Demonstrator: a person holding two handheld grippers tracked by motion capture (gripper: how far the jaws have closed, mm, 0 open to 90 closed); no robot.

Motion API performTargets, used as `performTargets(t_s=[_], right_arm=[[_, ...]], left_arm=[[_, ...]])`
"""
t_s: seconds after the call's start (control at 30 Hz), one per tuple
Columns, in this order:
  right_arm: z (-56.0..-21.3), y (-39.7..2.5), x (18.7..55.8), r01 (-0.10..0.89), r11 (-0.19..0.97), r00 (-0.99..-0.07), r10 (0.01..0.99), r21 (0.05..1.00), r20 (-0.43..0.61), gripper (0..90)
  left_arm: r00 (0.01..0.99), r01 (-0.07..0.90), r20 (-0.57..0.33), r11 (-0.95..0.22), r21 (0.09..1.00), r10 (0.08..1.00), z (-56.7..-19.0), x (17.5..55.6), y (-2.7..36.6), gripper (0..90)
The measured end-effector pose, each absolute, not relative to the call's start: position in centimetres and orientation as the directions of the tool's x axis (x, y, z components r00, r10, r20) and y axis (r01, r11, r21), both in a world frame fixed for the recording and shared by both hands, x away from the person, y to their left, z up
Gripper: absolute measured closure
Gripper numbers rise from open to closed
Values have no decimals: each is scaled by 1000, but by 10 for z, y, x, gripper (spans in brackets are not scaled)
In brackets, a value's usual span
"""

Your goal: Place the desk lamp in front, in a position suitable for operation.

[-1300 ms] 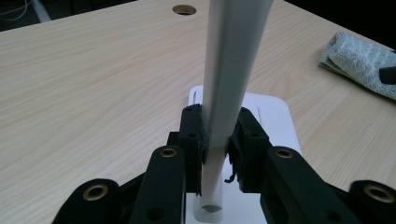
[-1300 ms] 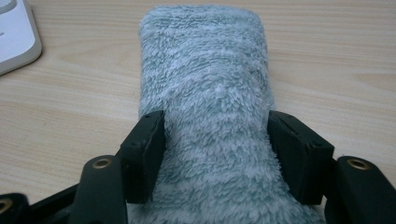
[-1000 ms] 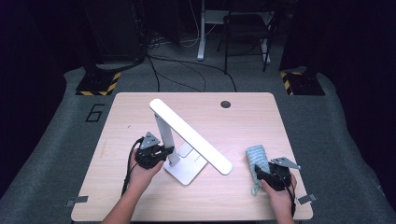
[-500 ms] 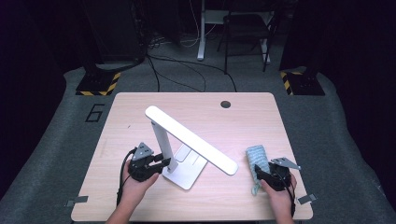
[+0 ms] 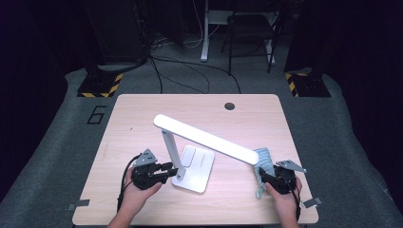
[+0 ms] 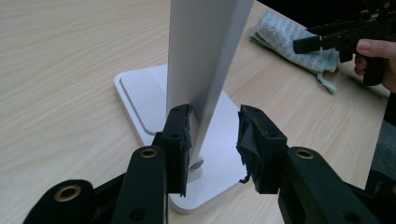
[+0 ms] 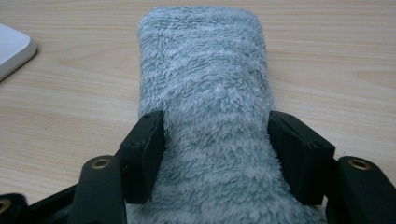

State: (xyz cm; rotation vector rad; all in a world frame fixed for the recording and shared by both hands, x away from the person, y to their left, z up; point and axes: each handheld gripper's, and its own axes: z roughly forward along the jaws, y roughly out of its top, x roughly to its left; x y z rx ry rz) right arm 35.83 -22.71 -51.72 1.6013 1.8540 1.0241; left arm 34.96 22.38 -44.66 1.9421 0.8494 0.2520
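- The left gripper point(image 6: 212, 140) is straddling the white lamp's point(image 5: 190, 164) upright post low down; its jaws are parted, one pad touching the post, the other apart. Closing squarely near the base should be keeping the lamp from tipping.
- The right gripper point(image 7: 217, 154) is grasping a fluffy grey-green cloth point(image 7: 205, 102), lying just right of the lamp base near the table's front right corner.
- The pale wooden table point(image 5: 142, 118) is standing on grey carpet in a dark room, with a chair point(image 5: 249, 35) and cables beyond.

White desk lamp point(image 5: 195, 156) is standing mid-counter, its arm tilting rightward; fluffy grey-green cloth point(image 5: 264, 164) is lying beside it.
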Motion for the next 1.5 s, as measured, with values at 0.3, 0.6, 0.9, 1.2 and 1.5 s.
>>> performTargets(t_s=[0.3,0.6,0.9,1.2,1.5], right_arm=[[-518,-227,359,612,35,-200,973,790,112,370],[-518,-228,358,608,34,-202,973,793,113,368],[-518,-228,358,615,39,-204,973,788,111,367],[-517,-227,358,617,34,-197,974,786,113,363],[-516,-226,357,600,44,-191,978,799,89,361]], left_arm=[[780,404,-156,-298,865,605,-449,373,216,458],[816,357,-110,-345,868,567,-448,382,203,419],[839,352,-114,-369,860,533,-447,366,206,416],[878,314,-101,-405,859,467,-445,346,209,441],[892,297,-112,-382,875,438,-440,343,208,449]])
